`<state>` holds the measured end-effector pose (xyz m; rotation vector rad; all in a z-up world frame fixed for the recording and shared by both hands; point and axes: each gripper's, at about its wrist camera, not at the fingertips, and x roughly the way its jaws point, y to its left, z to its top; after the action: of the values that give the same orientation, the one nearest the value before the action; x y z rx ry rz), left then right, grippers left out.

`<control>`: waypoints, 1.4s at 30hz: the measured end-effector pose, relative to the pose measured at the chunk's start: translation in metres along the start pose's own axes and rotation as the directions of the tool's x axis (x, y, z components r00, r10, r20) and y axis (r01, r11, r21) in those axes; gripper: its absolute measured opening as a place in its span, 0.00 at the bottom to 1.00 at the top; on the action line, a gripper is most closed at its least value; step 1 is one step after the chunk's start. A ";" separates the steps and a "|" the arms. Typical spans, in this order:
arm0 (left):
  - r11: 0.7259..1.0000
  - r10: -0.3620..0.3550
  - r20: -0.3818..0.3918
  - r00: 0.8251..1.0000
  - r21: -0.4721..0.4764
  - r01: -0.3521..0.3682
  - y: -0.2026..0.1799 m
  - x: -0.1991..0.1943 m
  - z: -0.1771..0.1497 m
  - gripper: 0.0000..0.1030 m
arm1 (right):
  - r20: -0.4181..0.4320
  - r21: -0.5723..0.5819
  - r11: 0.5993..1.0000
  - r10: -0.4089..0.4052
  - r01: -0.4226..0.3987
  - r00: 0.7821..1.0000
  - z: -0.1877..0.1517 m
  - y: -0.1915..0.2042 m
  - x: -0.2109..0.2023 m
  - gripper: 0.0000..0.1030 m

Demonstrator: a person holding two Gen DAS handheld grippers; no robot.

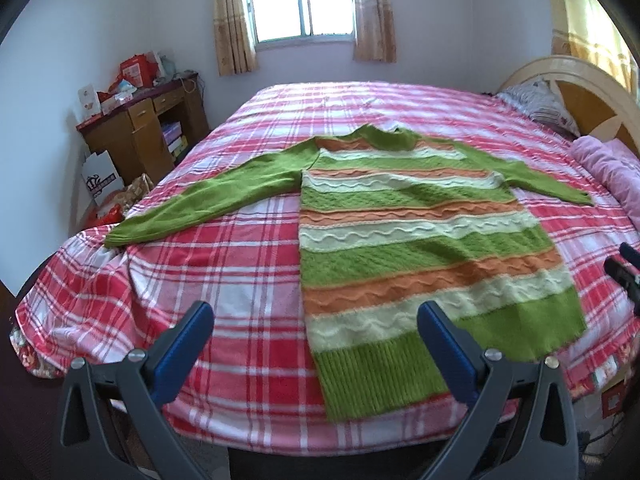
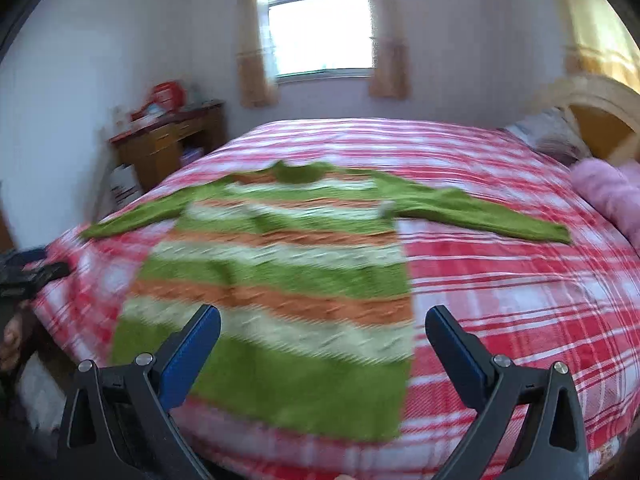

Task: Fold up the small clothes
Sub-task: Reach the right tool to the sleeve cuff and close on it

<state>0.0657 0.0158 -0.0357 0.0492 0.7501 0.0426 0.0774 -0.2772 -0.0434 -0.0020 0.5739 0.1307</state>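
A small knitted sweater (image 1: 408,232) with green, orange and cream stripes lies flat on the bed, both green sleeves spread out sideways, hem toward me. My left gripper (image 1: 316,316) hangs open above the hem's left corner, nothing between its blue-padded fingers. In the blurred right wrist view the same sweater (image 2: 280,272) fills the middle, and my right gripper (image 2: 322,320) stands open over its lower right part, holding nothing. The right gripper's dark body (image 1: 624,272) shows at the right edge of the left wrist view. The left gripper's dark body (image 2: 28,276) shows at the left edge of the right wrist view.
The bed (image 1: 248,264) has a red, pink and white plaid cover. A pink blanket (image 1: 608,176) and a pillow (image 1: 540,104) lie by the wooden headboard (image 1: 588,80) at right. A cluttered wooden desk (image 1: 144,124) stands at the left wall, with bags on the floor below.
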 end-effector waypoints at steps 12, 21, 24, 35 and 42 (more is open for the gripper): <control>0.999 0.045 -0.092 0.995 0.008 -0.044 -0.017 0.100 0.050 1.00 | -0.124 0.244 0.950 -0.170 0.196 0.978 0.040 -0.153 0.089 0.99; 0.990 0.140 -0.102 0.985 0.007 -0.140 -0.028 0.170 0.080 1.00 | -0.197 0.388 0.854 -0.289 0.345 0.937 0.058 -0.277 0.129 0.93; 0.987 0.156 -0.121 0.980 -0.015 -0.159 -0.027 0.187 0.084 1.00 | -0.245 0.421 0.826 -0.296 0.376 0.923 0.061 -0.314 0.146 0.80; 0.975 0.198 -0.174 0.965 -0.067 -0.213 -0.020 0.229 0.101 1.00 | -0.325 0.426 0.754 -0.389 0.500 0.862 0.086 -0.401 0.194 0.68; 0.973 0.196 -0.179 0.964 -0.089 -0.214 -0.021 0.239 0.105 1.00 | -0.343 0.345 0.790 -0.397 0.507 0.851 0.095 -0.404 0.217 0.42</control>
<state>0.3126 0.0048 -0.1224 0.0208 0.9095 0.2884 0.3597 -0.6471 -0.0948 0.2716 0.8362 -0.4838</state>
